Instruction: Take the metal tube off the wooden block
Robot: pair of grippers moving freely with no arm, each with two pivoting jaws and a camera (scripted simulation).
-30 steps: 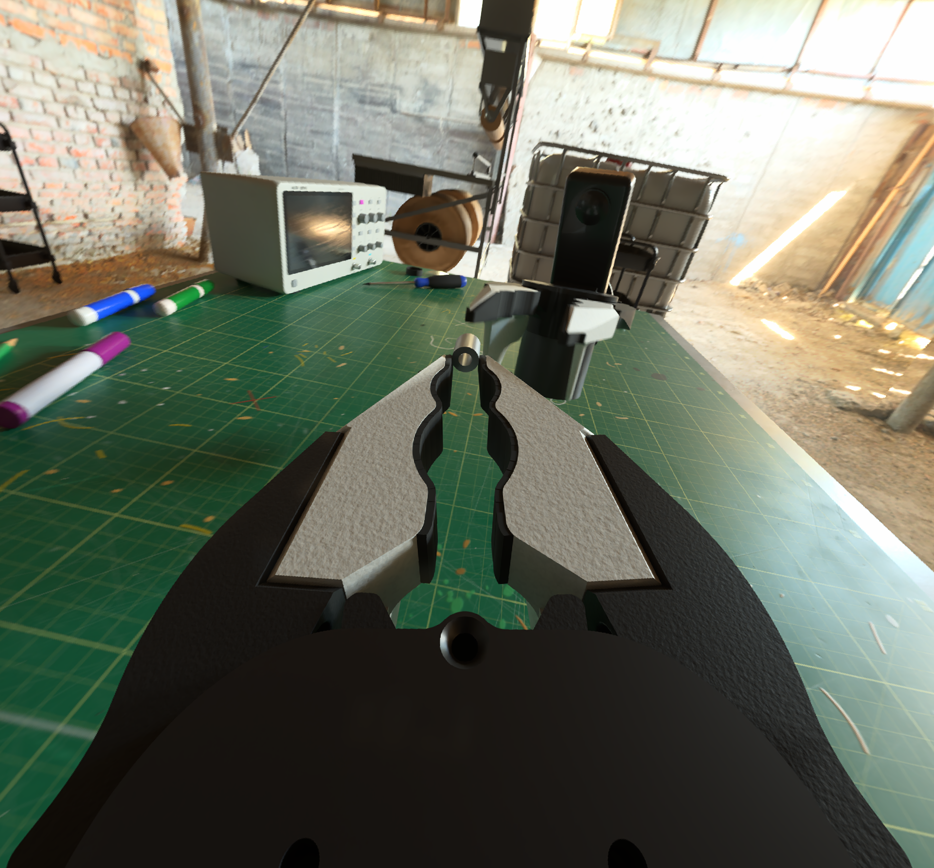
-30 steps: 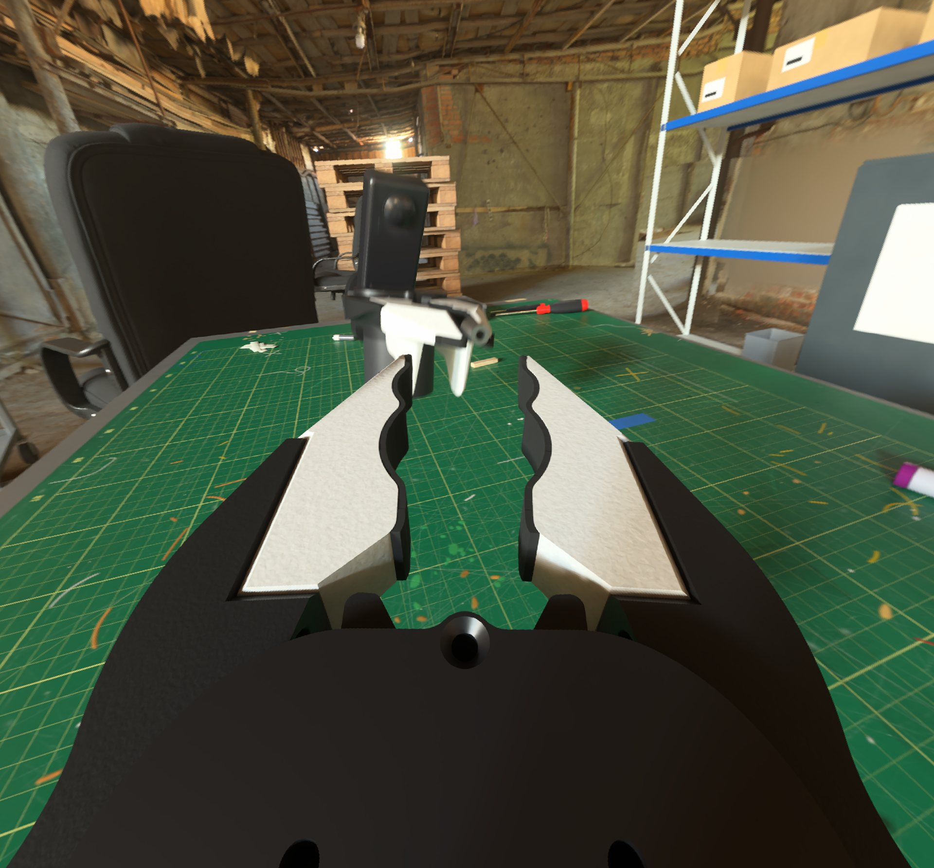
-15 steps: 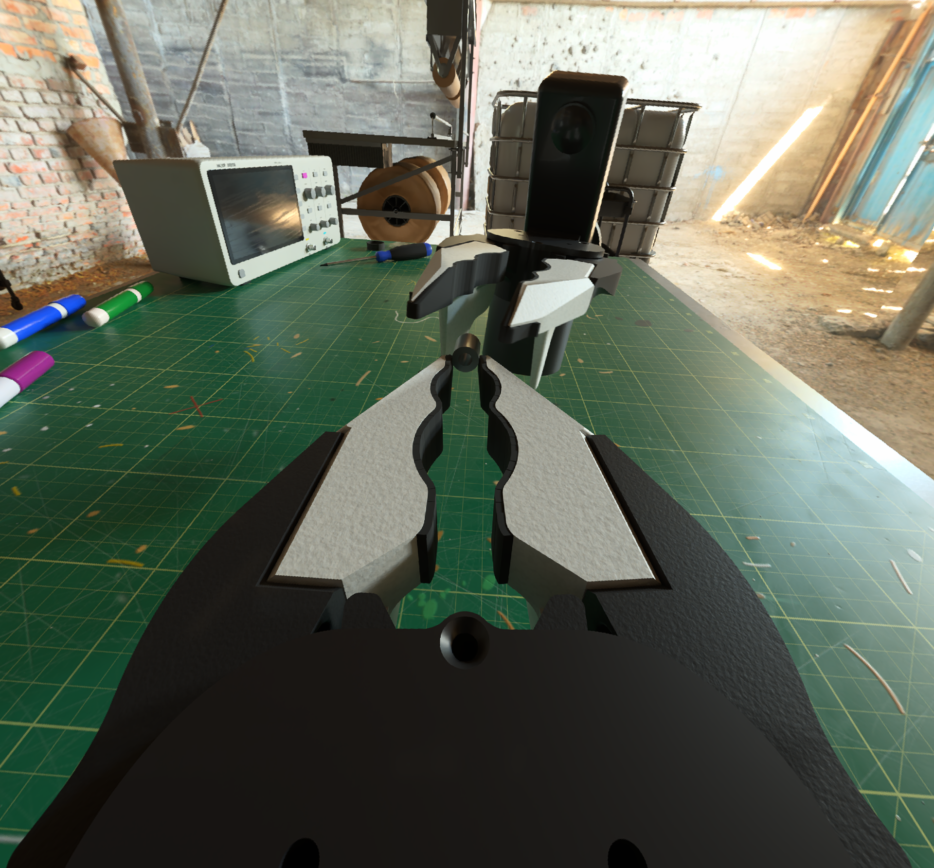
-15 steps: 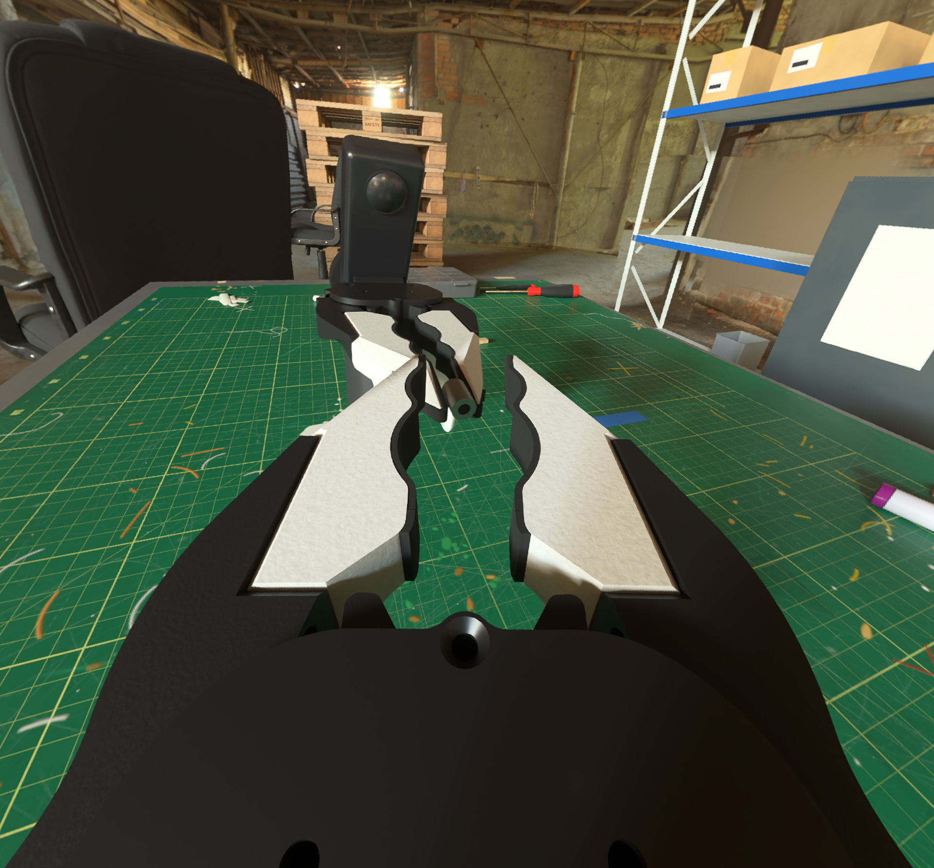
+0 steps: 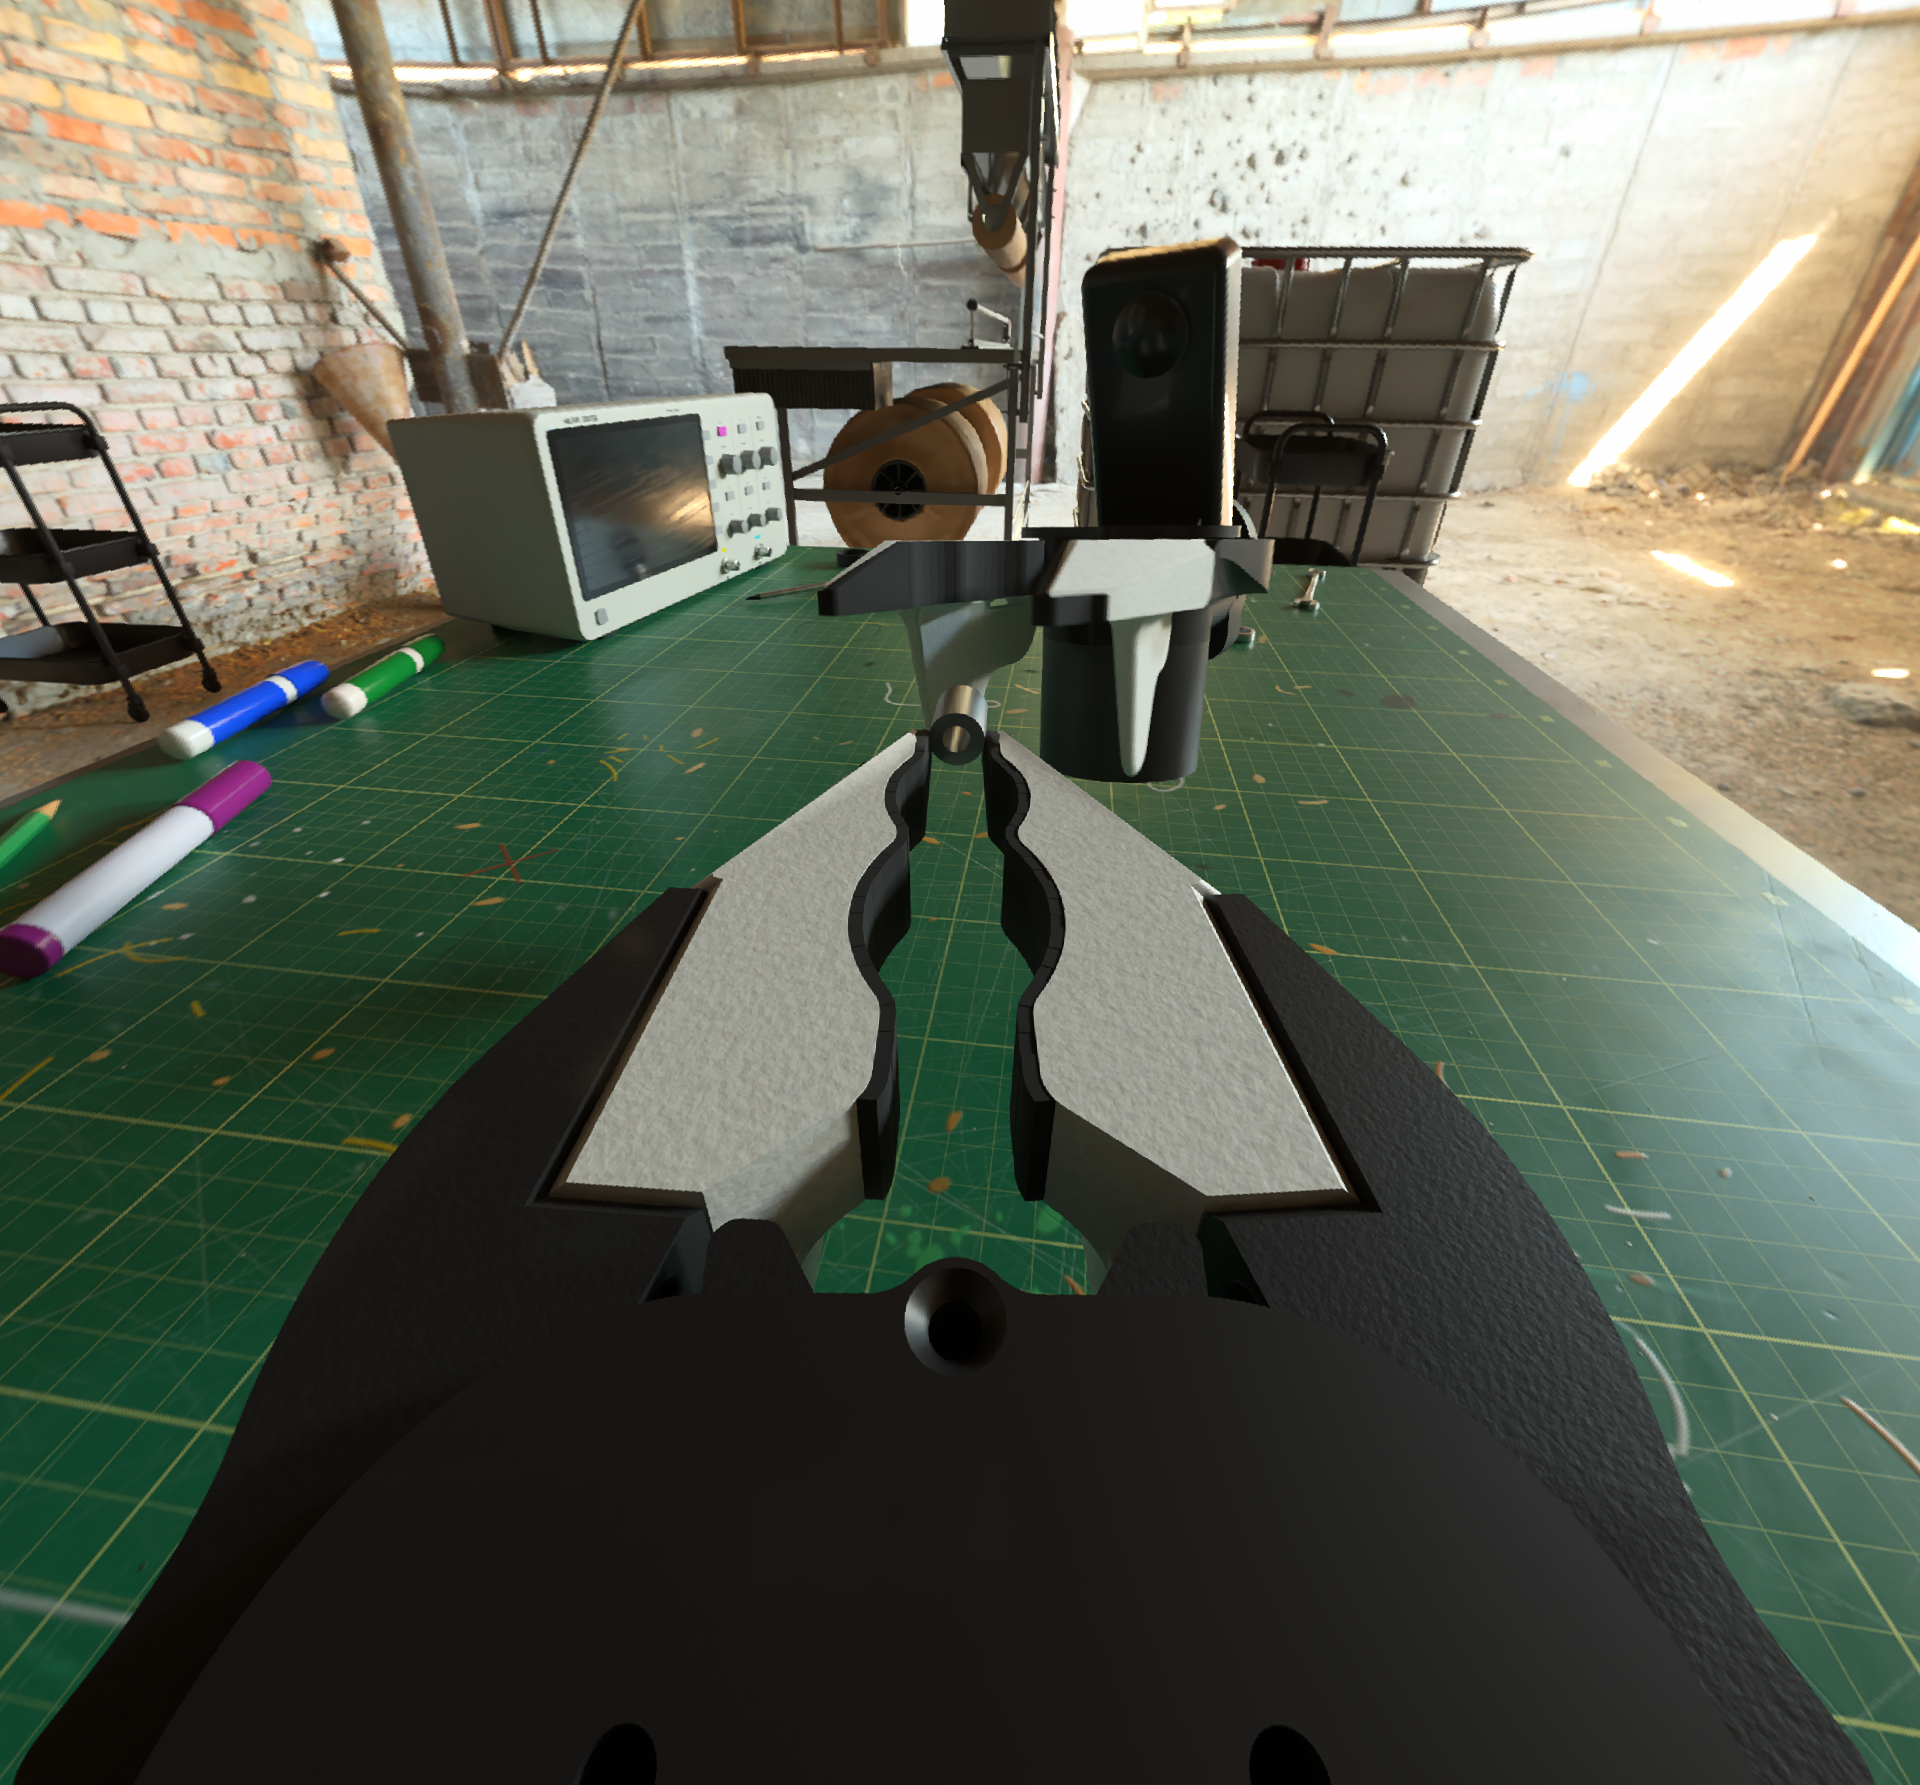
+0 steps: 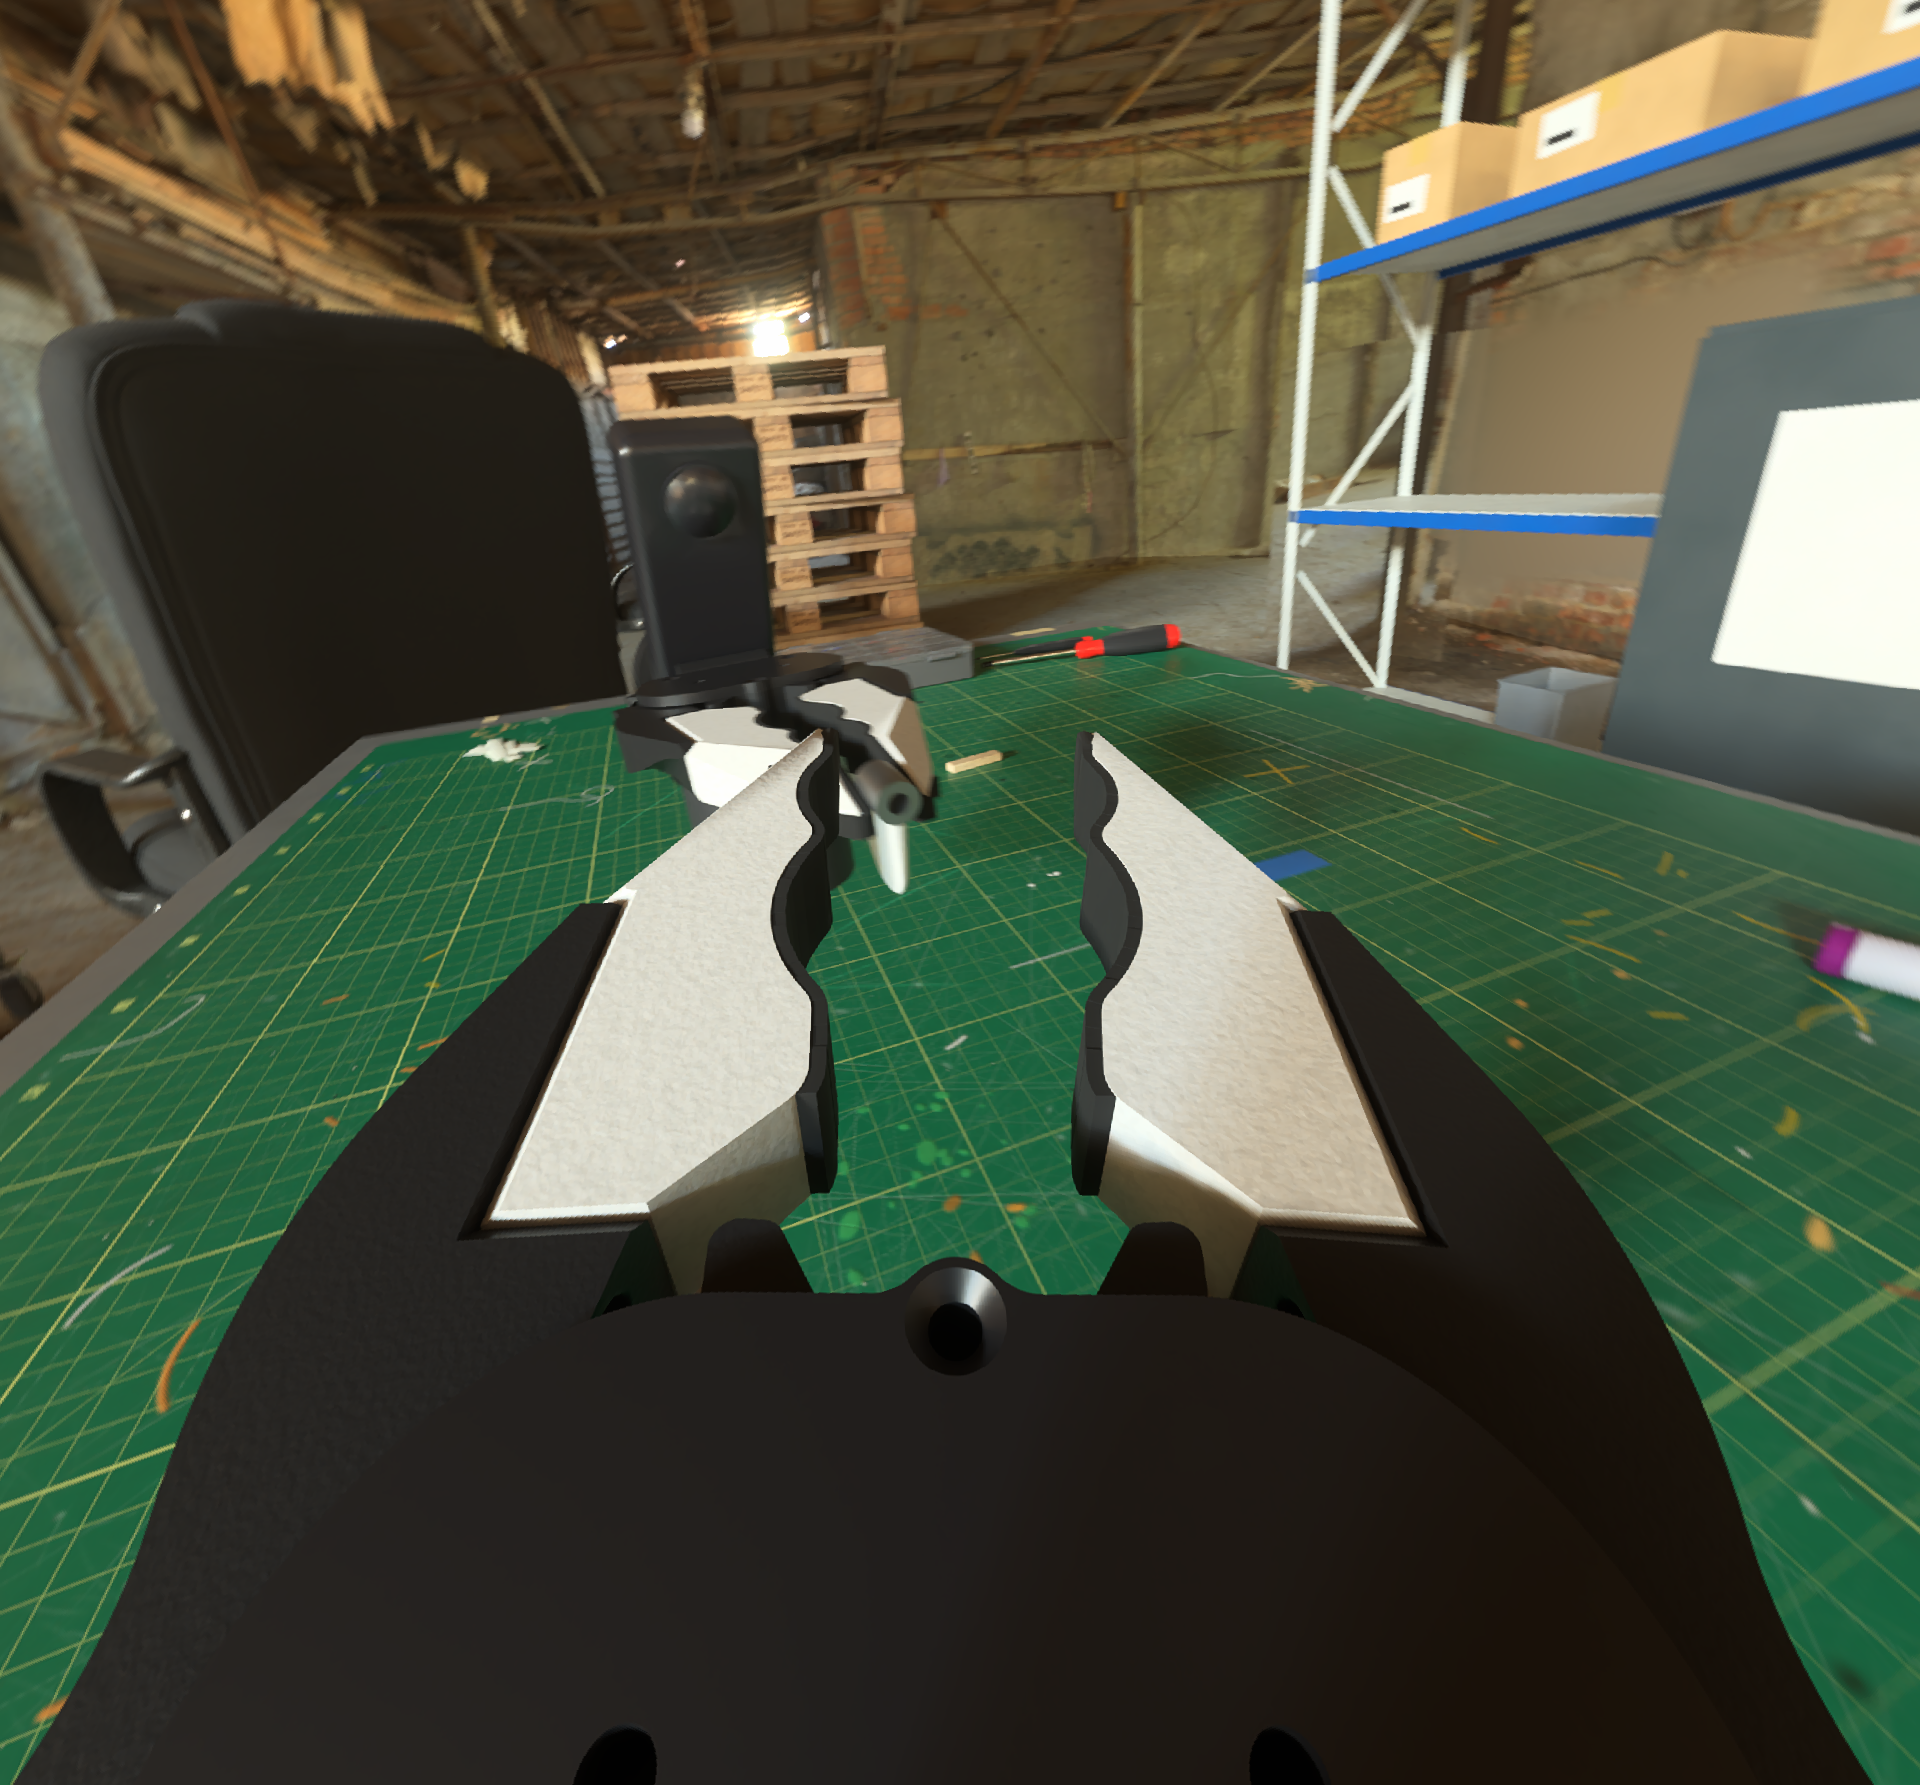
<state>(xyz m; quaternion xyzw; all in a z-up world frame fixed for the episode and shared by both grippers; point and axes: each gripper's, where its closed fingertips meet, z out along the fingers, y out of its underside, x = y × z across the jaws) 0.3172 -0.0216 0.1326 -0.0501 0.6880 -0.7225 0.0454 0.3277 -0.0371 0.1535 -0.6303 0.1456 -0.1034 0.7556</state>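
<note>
- The left gripper (image 5: 957, 741) is closed to a narrow gap and pinches the metal tube (image 5: 957, 736) right at its fingertips; the tube points straight ahead, its open ring end facing back toward the camera.
- In the right wrist view the same tube (image 6: 889, 794) sticks out of the left gripper (image 6: 883, 779), clear above the green cutting mat (image 6: 1351, 956).
- The right gripper (image 6: 951, 748) stands wide open with nothing between its fingers; the tube lies just ahead of its left fingertip.
- From the left gripper, the right gripper (image 5: 1023, 592) hangs just ahead and slightly to the right, facing it.
- A small wooden block (image 6: 972, 761) lies flat on the mat beyond the right gripper's tips, well apart from the tube.
- Left of the left gripper lie a purple marker (image 5: 125, 873), a blue marker (image 5: 244, 707) and a green marker (image 5: 382, 675).
- Ahead and to its left sits a beige oscilloscope (image 5: 592, 509).
- A red-handled screwdriver (image 6: 1086, 644) lies far ahead of the right gripper.
</note>
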